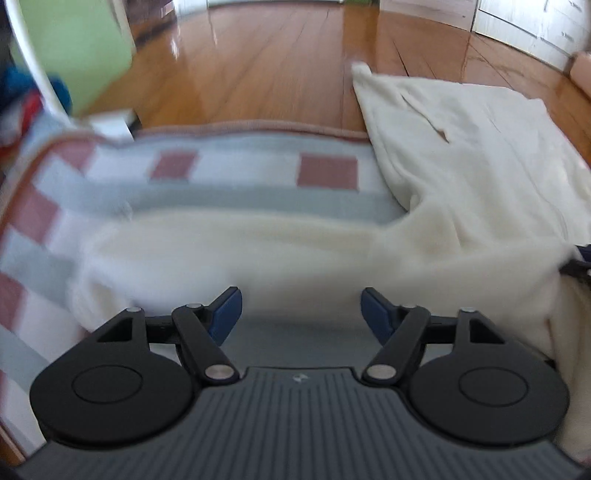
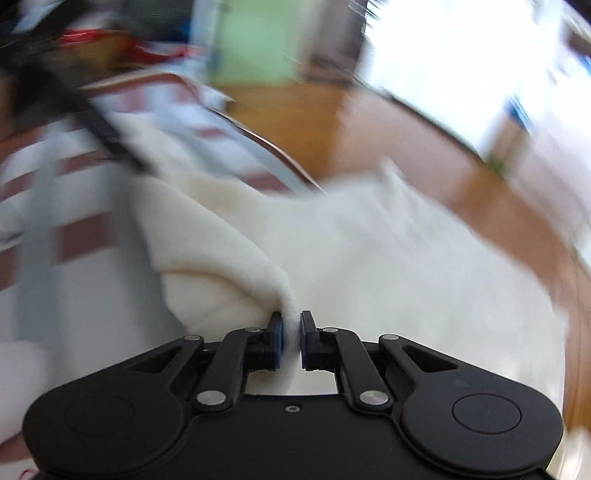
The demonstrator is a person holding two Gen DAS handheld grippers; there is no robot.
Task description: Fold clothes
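A cream fleece garment (image 1: pixel 461 177) lies across a checked blanket, partly spilling onto the wooden floor at the right. My left gripper (image 1: pixel 301 314) hovers just in front of a blurred band of the fleece, its blue-padded fingers (image 1: pixel 225 317) wide apart with nothing between them. In the right wrist view the same cream garment (image 2: pixel 369 266) fills the middle, and my right gripper (image 2: pixel 291 332) is shut on a raised fold of it, the cloth pinched between the blue pads. The right view is heavily motion-blurred.
The blanket (image 1: pixel 221 166), in red, white and grey checks with a brown border, covers the floor. Glossy wooden floor (image 1: pixel 258 66) stretches beyond. A green panel with a white frame (image 1: pixel 74 48) stands at far left, white cabinets (image 1: pixel 535 26) at far right.
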